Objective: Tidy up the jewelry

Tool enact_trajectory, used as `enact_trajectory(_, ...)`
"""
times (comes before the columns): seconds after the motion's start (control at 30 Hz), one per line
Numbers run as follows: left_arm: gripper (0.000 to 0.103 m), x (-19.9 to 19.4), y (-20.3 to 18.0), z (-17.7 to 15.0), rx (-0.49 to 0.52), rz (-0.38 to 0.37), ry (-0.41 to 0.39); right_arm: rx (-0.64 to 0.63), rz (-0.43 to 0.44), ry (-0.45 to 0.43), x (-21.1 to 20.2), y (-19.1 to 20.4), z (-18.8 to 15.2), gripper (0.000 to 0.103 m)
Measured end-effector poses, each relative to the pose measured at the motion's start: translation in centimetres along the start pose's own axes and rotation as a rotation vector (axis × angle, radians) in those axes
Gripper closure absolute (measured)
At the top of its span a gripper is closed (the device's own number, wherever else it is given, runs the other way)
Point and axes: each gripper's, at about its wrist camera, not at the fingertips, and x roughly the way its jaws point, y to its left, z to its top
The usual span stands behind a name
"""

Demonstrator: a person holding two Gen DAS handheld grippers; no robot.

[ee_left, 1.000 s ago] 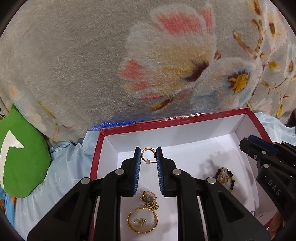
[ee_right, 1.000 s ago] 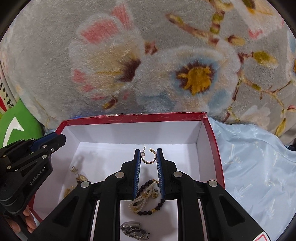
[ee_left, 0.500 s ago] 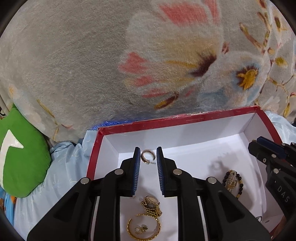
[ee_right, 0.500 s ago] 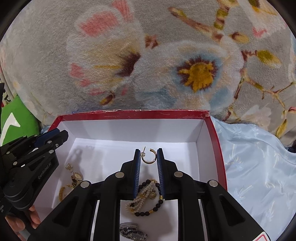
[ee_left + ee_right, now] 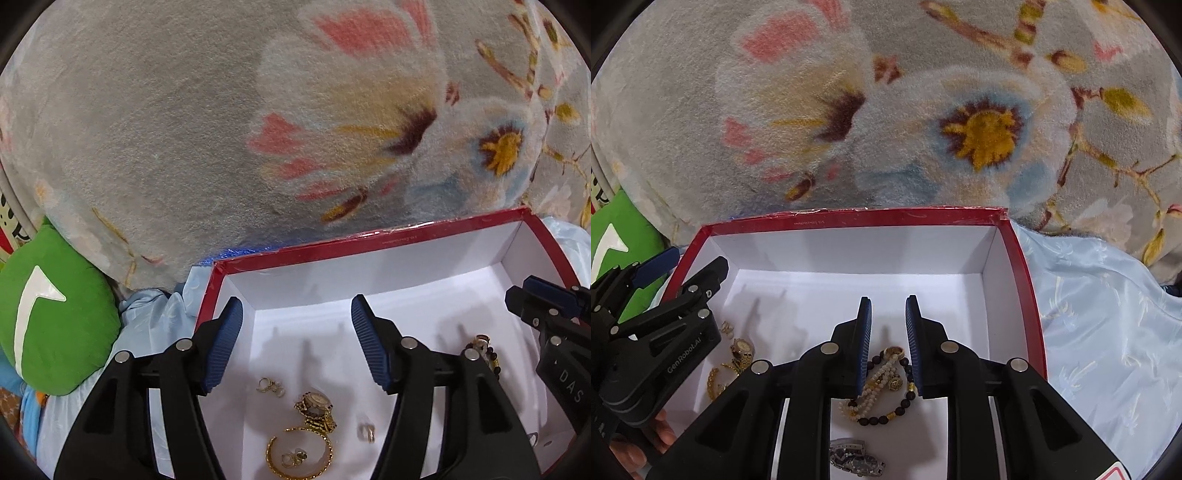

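A red-rimmed white box point(image 5: 369, 243) point(image 5: 849, 218) holds the jewelry. My left gripper point(image 5: 295, 301) hangs over the box's left half. Its jaws are opening, with nothing between them. Below it lie small gold earrings point(image 5: 271, 386), a gold watch point(image 5: 316, 406), a gold bangle point(image 5: 299, 456) and a small ring point(image 5: 367, 432). My right gripper point(image 5: 888, 299) stands a narrow gap apart with nothing in it. Under it, a gold hoop earring point(image 5: 894, 350) rests on the beaded bracelets point(image 5: 882, 387). A silver watch point(image 5: 857, 458) lies nearer me.
A grey floral fleece blanket point(image 5: 258, 129) rises behind the box. A green cushion point(image 5: 55, 321) sits to the left. Light blue satin cloth point(image 5: 1108, 332) spreads to the right. A person's fingers point(image 5: 635, 454) show under the left gripper point(image 5: 694, 260).
The left jaws have swung wide apart and their gold hoop earring has dropped to the box floor. The right gripper's hoop has left its tips and now lies on the beads.
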Motion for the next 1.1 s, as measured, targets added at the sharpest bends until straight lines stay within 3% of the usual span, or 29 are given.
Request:
enact_trajectory(0.63,0.044,0.2,1.0,-0.4,-0.046,-0.03,0.039,0.003,-0.023,0.024,0.0,-0.1,0.1,0.081)
enact_trajectory(0.8,0.043,-0.2,0.9,-0.5,-0.037,-0.016,0.042,-0.017,-0.074,-0.047,-1.4,0.2,0.0,0.057)
enact_trajectory(0.93,0.041,-0.8,1.9,-1.2,-0.069,-0.035,0.054,-0.062,-0.102,-0.076,-2.4,0.9,-0.2,0.048)
enact_trajectory(1.1,0.035,-1.2,1.3,-3.6,-0.015,-0.043,0.1,-0.092,-0.121,-0.039,-2.6,1.4,-1.0,0.043)
